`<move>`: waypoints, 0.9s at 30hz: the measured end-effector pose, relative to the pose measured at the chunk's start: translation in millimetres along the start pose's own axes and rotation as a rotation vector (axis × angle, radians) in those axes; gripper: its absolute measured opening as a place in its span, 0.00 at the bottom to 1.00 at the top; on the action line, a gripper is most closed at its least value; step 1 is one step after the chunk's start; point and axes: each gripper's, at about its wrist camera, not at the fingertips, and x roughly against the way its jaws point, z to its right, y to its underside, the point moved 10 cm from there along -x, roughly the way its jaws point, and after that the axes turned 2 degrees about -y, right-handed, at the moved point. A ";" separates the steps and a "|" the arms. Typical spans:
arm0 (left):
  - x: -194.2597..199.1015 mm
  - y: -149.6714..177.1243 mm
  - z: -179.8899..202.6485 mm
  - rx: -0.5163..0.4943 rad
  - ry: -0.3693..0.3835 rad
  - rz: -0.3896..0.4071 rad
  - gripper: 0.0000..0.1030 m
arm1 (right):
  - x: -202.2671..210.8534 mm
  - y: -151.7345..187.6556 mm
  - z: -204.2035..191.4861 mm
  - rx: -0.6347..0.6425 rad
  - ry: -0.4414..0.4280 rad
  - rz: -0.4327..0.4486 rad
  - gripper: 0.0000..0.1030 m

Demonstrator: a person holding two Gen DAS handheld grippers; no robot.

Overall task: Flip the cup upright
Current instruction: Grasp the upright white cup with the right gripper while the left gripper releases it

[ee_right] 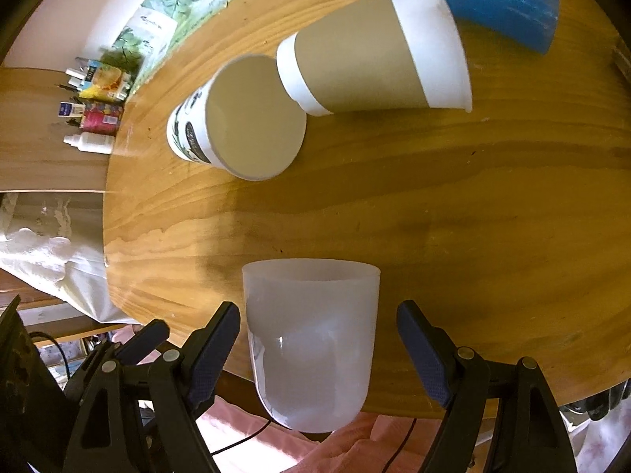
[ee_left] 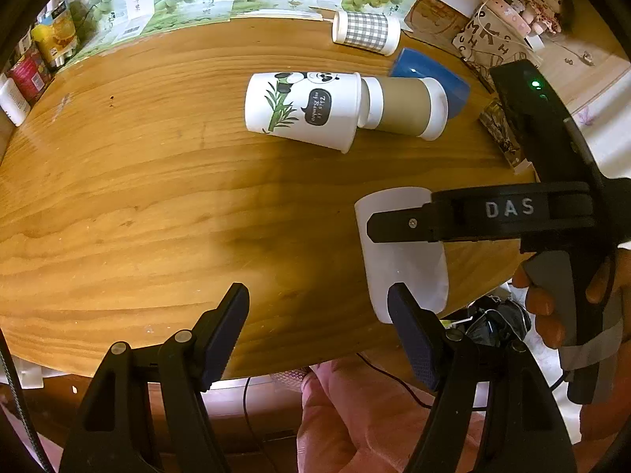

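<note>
Left wrist view: the left gripper (ee_left: pixel 317 331) hangs with fingers apart and empty over the bench (ee_left: pixel 157 197); the frosted cup (ee_left: pixel 402 272) stands near the bench's front edge, to its right, with the right gripper (ee_left: pixel 394 228) alongside it. Right wrist view: the right gripper (ee_right: pixel 318 351) brackets the cup (ee_right: pixel 311 339), fingers apart, neither clearly touching it; its mouth faces away and its long axis runs along the fingers. The right gripper is nearer.
</note>
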 end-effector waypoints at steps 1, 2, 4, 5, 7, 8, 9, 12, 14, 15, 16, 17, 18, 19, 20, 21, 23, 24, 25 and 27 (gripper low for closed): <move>1.1 0.1 -0.9 0.002 0.004 0.004 0.74 | -1.1 0.0 0.2 -0.002 0.005 -0.003 0.80; 2.9 1.0 -1.3 0.007 0.008 0.010 0.74 | -2.6 0.0 0.4 -0.003 0.013 -0.008 0.80; 5.0 0.9 -2.4 0.017 0.018 0.018 0.74 | -5.0 0.5 0.6 -0.003 0.027 -0.014 0.80; 6.2 0.8 -2.8 0.019 0.023 0.021 0.74 | -6.1 0.8 0.6 -0.002 0.031 -0.015 0.80; 7.0 -0.3 -3.2 0.020 0.028 0.026 0.74 | -6.9 0.6 0.3 -0.003 0.038 -0.013 0.77; 7.9 -0.4 -3.6 0.019 0.030 0.029 0.74 | -7.6 0.5 -0.9 -0.002 0.040 -0.013 0.75; 8.1 -1.2 -3.6 0.017 0.032 0.031 0.74 | -8.4 0.7 -1.9 -0.002 0.041 -0.016 0.73; 8.1 -1.2 -4.2 0.008 0.024 0.028 0.74 | -10.2 0.6 -3.2 -0.003 0.042 -0.021 0.69; 7.5 -1.3 -3.9 0.007 0.026 0.026 0.74 | -11.0 0.9 -3.7 -0.010 0.036 -0.024 0.67; 7.4 -1.5 -3.4 0.012 0.027 0.025 0.74 | -10.9 0.8 -3.9 -0.008 0.039 -0.023 0.67; 7.0 -1.8 -4.0 0.017 0.028 0.025 0.74 | -11.1 1.1 -4.3 -0.003 0.041 -0.021 0.67; 6.5 -2.7 -4.1 0.022 0.030 0.025 0.74 | -11.0 1.1 -4.9 0.006 0.044 -0.018 0.67; 6.4 -2.9 -4.4 0.023 0.031 0.026 0.74 | -10.7 0.8 -5.2 0.010 0.046 -0.017 0.67; 6.5 -3.4 -4.3 0.023 0.032 0.029 0.74 | -10.7 0.7 -5.5 0.014 0.048 -0.015 0.67; 6.7 -4.2 -4.1 0.022 0.032 0.031 0.74 | -10.8 0.5 -6.1 0.018 0.050 -0.011 0.67; 6.8 -4.3 -3.7 0.019 0.034 0.033 0.74 | -10.6 0.1 -6.2 0.019 0.052 -0.006 0.66; 6.6 -4.9 -3.7 0.015 0.031 0.034 0.74 | -10.7 0.3 -6.6 0.028 0.054 0.001 0.66; 6.7 -5.3 -3.5 0.013 0.031 0.035 0.74 | -10.3 0.5 -6.6 0.036 0.056 0.004 0.66; 6.7 -5.8 -3.4 0.013 0.031 0.035 0.74 | -9.9 0.4 -6.5 0.041 0.059 0.008 0.66; 6.8 -6.4 -3.2 0.011 0.034 0.037 0.74 | -7.9 -0.3 -6.1 0.050 0.070 0.023 0.66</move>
